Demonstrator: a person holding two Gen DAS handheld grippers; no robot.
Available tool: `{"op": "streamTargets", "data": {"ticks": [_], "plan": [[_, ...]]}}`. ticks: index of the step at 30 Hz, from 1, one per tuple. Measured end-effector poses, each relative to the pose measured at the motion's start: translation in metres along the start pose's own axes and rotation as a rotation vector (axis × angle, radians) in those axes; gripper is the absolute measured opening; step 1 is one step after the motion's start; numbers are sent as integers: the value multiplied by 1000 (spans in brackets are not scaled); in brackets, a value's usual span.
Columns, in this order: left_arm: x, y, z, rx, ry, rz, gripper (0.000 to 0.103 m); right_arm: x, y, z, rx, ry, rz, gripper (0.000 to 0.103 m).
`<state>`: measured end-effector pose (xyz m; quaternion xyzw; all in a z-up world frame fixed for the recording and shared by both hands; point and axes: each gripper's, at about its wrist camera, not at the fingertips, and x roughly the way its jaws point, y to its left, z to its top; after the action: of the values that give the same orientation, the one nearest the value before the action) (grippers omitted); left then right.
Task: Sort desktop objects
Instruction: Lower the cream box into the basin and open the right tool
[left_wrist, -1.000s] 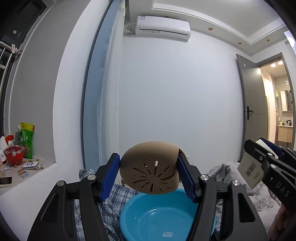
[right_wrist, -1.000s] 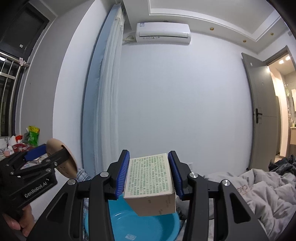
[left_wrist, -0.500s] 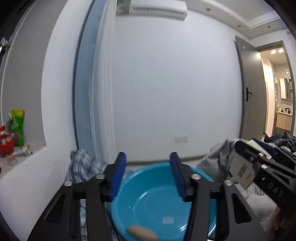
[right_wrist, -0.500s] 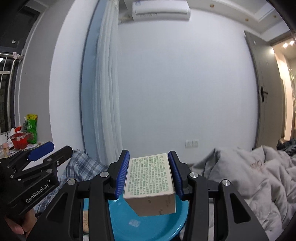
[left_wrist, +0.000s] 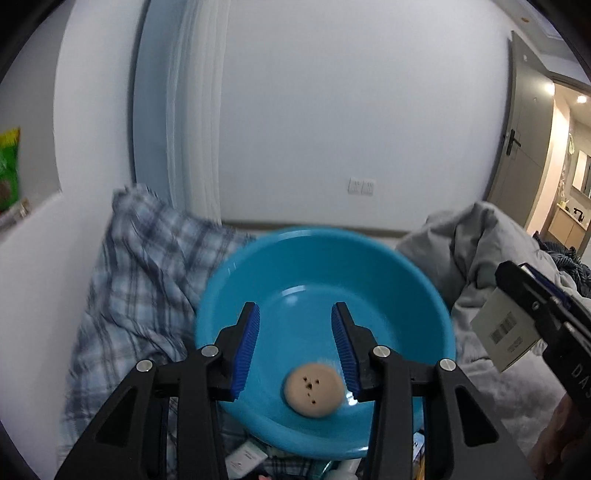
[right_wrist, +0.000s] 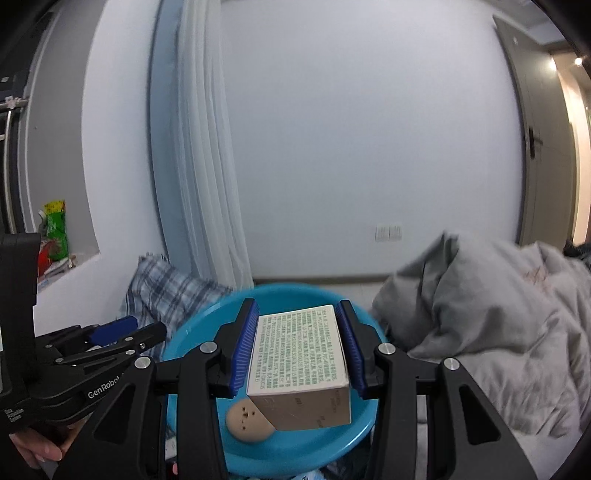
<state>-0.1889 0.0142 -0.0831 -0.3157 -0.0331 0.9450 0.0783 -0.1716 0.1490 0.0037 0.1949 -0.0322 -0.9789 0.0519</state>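
A blue plastic basin (left_wrist: 258, 273) sits on the bed. A tan round pad with small holes (left_wrist: 313, 390) lies on its bottom; it also shows in the right wrist view (right_wrist: 246, 424). My left gripper (left_wrist: 295, 347) is open and empty above the basin. My right gripper (right_wrist: 300, 347) is shut on a beige box with green print (right_wrist: 299, 365) and holds it above the basin (right_wrist: 184, 336). The box shows at the right of the left wrist view (left_wrist: 504, 334). The left gripper shows at the left of the right wrist view (right_wrist: 122, 332).
A plaid cloth (left_wrist: 140, 266) lies left of the basin and a grey duvet (right_wrist: 491, 325) lies to its right. Small packets (left_wrist: 243, 458) lie at the basin's near edge. A window ledge with a green bag (right_wrist: 55, 229) is far left. A white wall stands behind.
My left gripper has opened and let go of the tan pad, which has dropped into the basin. Both grippers have tilted down toward the basin. The right still holds the box.
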Motion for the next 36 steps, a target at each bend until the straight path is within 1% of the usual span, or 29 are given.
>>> {"op": "streamTargets", "data": {"ticks": [4,9,12,16,25,30,36], "plan": [[22,3,-14,5,57,17,43,23,-4,-16,16,82,-2,42],[49,5,-27,-10,125,-17,43,43,-4,-31,4,162,-6,42],[60,4,-34,-5,159,0,43,53,-5,-39,-5,204,-8,42],[67,1,-38,8,176,0,43,61,-5,-48,-5,234,-3,42],[72,-3,-43,16,204,-5,43,77,-7,-62,-13,312,-28,42],[72,-3,-43,16,204,-7,43,80,-11,-66,11,330,-24,42],[72,-4,-44,23,208,-2,43,82,-11,-68,7,336,-29,42]]}}
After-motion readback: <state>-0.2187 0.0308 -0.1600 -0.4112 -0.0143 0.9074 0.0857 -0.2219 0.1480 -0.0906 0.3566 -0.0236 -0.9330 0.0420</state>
